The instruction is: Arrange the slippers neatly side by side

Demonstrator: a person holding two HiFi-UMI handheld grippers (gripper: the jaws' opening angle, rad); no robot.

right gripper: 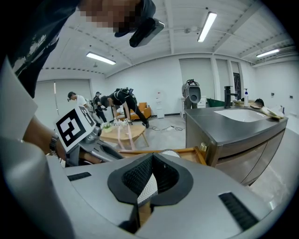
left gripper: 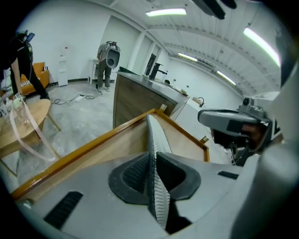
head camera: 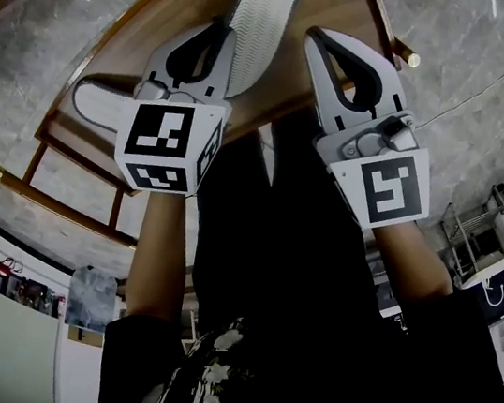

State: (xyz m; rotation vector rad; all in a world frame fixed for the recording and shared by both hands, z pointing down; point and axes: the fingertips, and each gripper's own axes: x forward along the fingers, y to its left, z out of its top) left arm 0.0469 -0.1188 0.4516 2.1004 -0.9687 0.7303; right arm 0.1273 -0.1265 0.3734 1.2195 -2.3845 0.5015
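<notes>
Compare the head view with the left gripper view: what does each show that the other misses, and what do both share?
Head view only: the marker cube on the left gripper, and a second pale slipper lying at the left of the wooden table. Left gripper view only: that gripper's pads clamped on the ribbed slipper, plus a dark counter and a person in the background. Both: the ribbed slipper, the wooden table and the right gripper.

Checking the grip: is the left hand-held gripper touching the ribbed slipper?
Touching. In the left gripper view, the left hand-held gripper pinches the ribbed slipper between its pads.
</notes>
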